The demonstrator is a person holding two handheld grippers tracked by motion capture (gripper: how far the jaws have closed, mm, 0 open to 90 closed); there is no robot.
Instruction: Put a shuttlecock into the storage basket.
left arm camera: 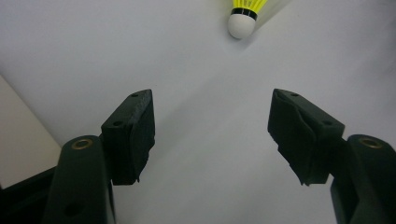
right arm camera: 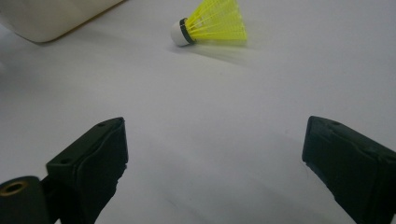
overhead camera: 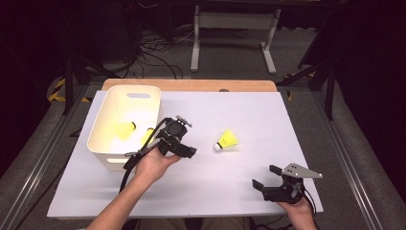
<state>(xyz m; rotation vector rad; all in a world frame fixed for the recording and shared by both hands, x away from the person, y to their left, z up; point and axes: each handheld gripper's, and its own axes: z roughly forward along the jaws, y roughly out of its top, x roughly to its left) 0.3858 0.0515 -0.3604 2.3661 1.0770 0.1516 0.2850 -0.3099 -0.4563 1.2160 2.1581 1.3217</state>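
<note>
**High view: one shuttlecock loose on the worktop, left gripper nearest it**

High view puts the yellow shuttlecock (overhead camera: 226, 141) mid-worktop (overhead camera: 249, 191), right of the white bin (overhead camera: 107, 154), which holds more yellow shuttlecocks (overhead camera: 125, 130). Left gripper (overhead camera: 184, 152) released, nothing between its jaws; right gripper (overhead camera: 261, 178) likewise, near right.

Likely feather-light, the skirt soft and crushable, prone to roll. Best pinched at the firm cork head (left arm camera: 241, 24).

Right gripper view shows it lying on its side, head left; left gripper view shows the head pointing towards the gripper.

black jaws — brass-ringed screw holes
</note>
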